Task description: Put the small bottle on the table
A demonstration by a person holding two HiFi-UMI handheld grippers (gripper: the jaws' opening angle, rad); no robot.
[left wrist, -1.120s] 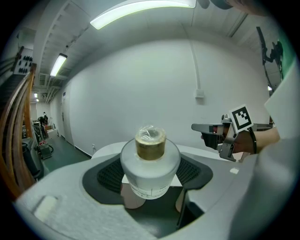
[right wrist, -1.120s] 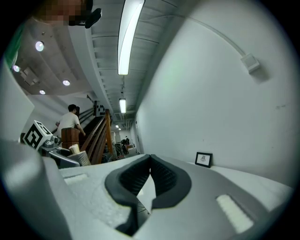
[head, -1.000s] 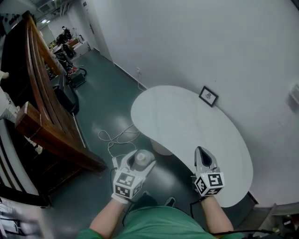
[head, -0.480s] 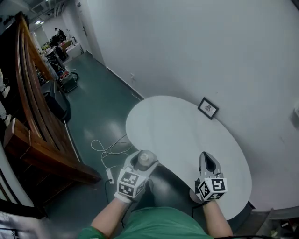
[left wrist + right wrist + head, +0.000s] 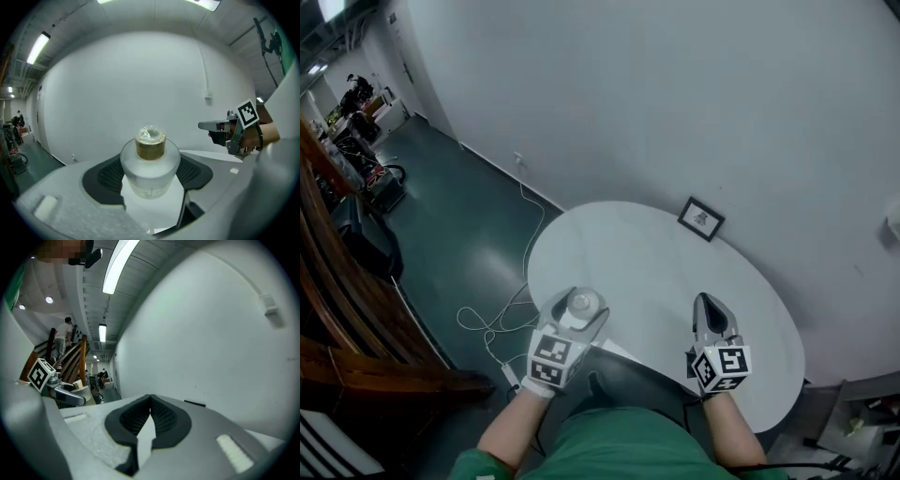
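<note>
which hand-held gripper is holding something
The left hand-held gripper: its jaws are closed on the bottle. The right hand-held gripper has its jaws shut together with nothing between them.

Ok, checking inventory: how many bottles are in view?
1: the small frosted bottle, gold-collared, clamped in the left gripper above the white table. None elsewhere that I can see.

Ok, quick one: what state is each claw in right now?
Left claw: closed on the small bottle.
Right claw: closed, nothing between its jaws.
</note>
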